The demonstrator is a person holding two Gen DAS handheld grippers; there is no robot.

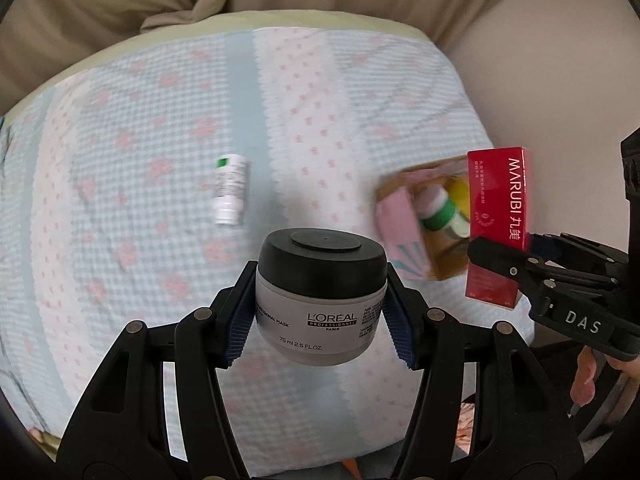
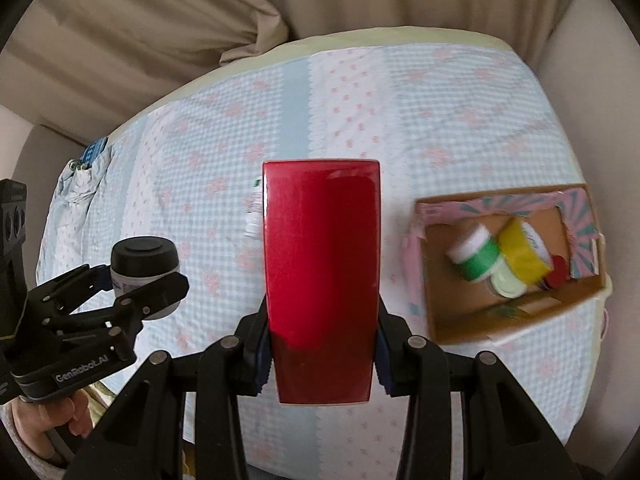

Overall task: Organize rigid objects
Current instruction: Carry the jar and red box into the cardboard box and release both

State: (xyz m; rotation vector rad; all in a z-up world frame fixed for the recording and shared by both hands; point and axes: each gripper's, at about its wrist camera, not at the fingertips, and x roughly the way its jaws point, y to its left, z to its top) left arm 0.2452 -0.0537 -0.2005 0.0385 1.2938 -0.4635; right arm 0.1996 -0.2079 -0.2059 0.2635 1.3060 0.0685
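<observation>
Near the bed's right edge lies an open cardboard box holding a green-banded jar, a yellow container and a small red-capped item. Above the bed, the left gripper clamps a black-lidded cream jar, and the right gripper clamps a red carton. A white bottle lies alone mid-bed.

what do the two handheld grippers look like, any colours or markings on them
Both the left gripper and the right gripper are matte black linkage frames with silver rivets and ribbed blue finger pads. The left one's body reads "GenRobot.AI", the right one's "DAS", both in white. A light grey sleeve covers the left wrist.
</observation>
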